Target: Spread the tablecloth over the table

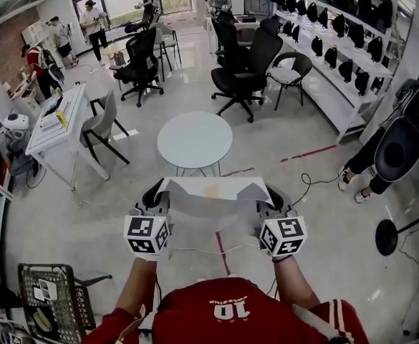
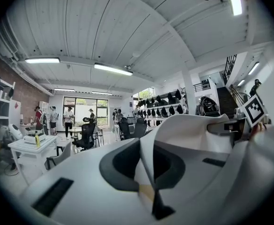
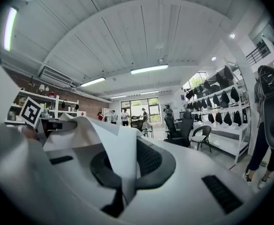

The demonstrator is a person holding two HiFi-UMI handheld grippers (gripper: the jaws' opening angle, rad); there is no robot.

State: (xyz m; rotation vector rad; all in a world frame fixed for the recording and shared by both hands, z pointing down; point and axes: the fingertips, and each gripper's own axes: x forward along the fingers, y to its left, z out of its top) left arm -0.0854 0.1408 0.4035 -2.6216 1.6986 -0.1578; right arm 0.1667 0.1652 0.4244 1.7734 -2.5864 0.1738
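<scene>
Clenching the tablecloth [image 1: 210, 193] corners, left gripper [image 1: 156, 194] and right gripper [image 1: 269, 196] hold it near the round table [image 1: 195, 140]; shirt [image 1: 227, 319] reads "10".

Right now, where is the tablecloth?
The tablecloth is lower centre in the head view, stretched between the left gripper and right gripper, each shut on an end, just short of the round white table.

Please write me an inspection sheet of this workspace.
Surface: round white table, bare, ahead of the grippers.
Job's things: tablecloth held in the air, short of the table, not yet spread.
Clutter: nothing seen on the table; wire basket at lower left.
Grippers: left gripper and right gripper each shut on a tablecloth edge.
Cables: dark cable lies right of the table.
Surroundings: office chairs, white desk, wall shelves, people at the back.
</scene>
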